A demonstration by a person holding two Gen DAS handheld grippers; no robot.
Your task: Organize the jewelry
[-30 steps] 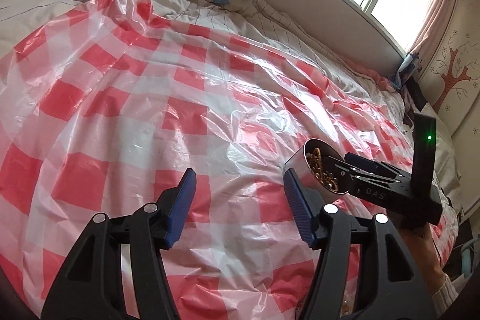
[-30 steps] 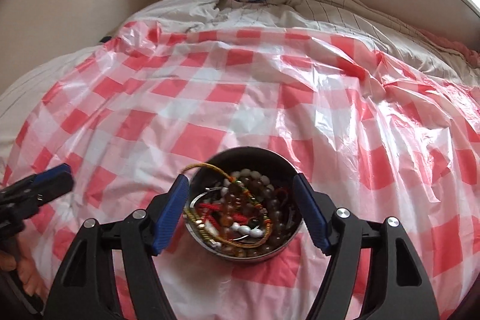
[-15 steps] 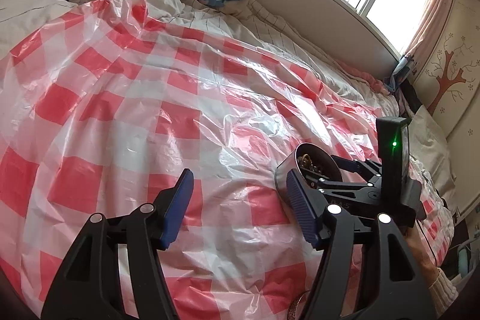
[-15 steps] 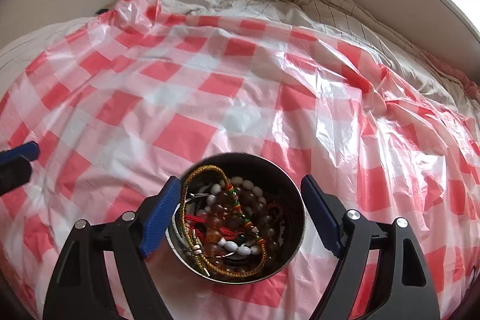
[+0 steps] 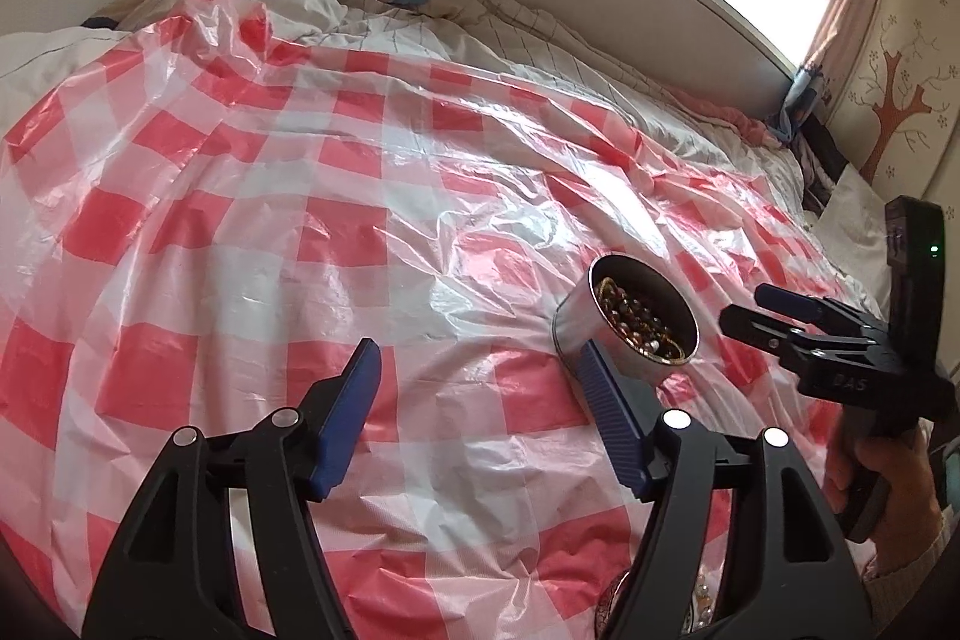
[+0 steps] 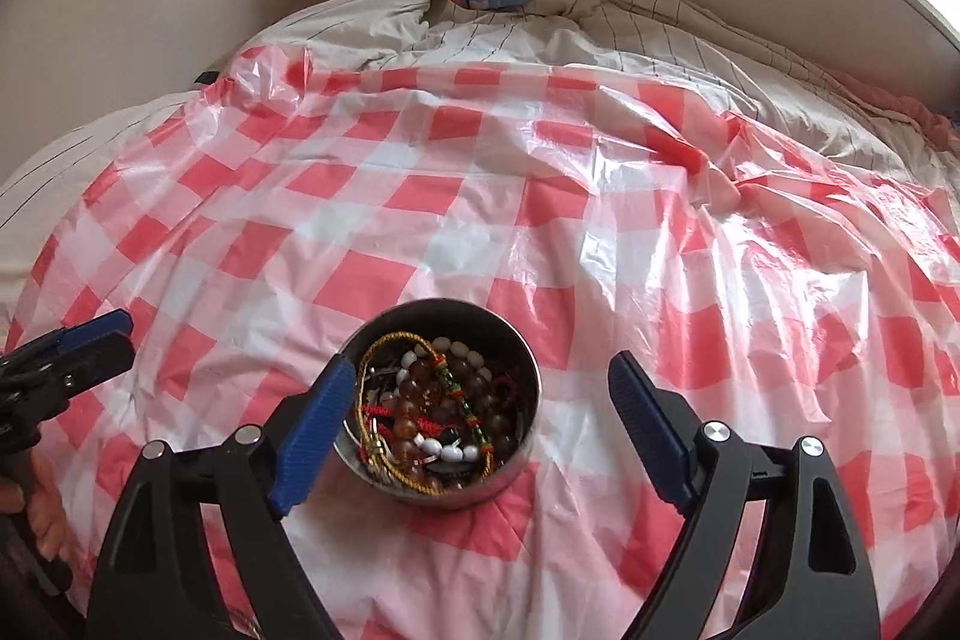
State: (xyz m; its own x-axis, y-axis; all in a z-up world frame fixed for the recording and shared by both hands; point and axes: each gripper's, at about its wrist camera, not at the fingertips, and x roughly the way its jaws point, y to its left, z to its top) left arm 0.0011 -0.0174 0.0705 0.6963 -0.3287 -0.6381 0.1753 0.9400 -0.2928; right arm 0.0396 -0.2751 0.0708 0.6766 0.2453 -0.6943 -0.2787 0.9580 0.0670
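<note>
A round metal tin [image 6: 441, 460] filled with beaded bracelets and cords [image 6: 432, 412] stands on the red-and-white checked plastic sheet [image 6: 480, 196] covering the bed. The right tongs [image 6: 474, 418] are opening; the tin lies between the blue pads, free of the right-hand one. The left tongs [image 5: 480, 394] are also opening, with nothing between them, the tin just beside.

Checked plastic sheet [image 6: 480, 196] lies bare from nine through three o'clock; only the metal jewelry bowl [image 6: 516, 466] stands at six.
</note>
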